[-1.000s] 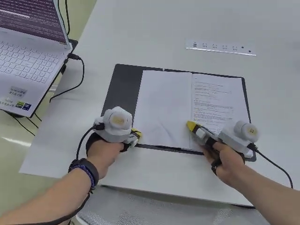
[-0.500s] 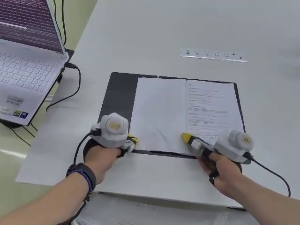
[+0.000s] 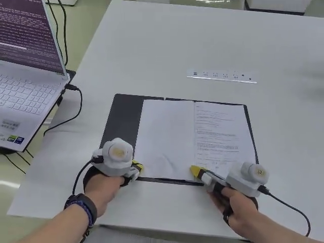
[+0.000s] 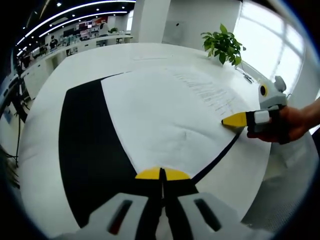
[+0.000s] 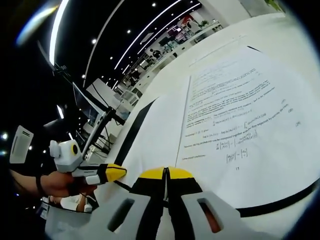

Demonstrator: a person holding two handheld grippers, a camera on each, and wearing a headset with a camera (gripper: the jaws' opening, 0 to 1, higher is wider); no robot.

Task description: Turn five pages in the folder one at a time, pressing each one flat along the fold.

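Right tongs (image 3: 195,171) have drawn back along the fold to the near edge of the folder (image 3: 121,121), which lies open by the tabletop (image 3: 152,45) near edge. Left tongs (image 3: 136,165) touch its left page. Both tongs closed, empty.

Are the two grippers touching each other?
Apart. The head view shows the left gripper and right gripper at the near edge of the folder, with blank page lying between them.

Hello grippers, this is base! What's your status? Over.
Left gripper, right gripper shut, at near edge of folder. Folder open flat. Laptop cable off left, apart.
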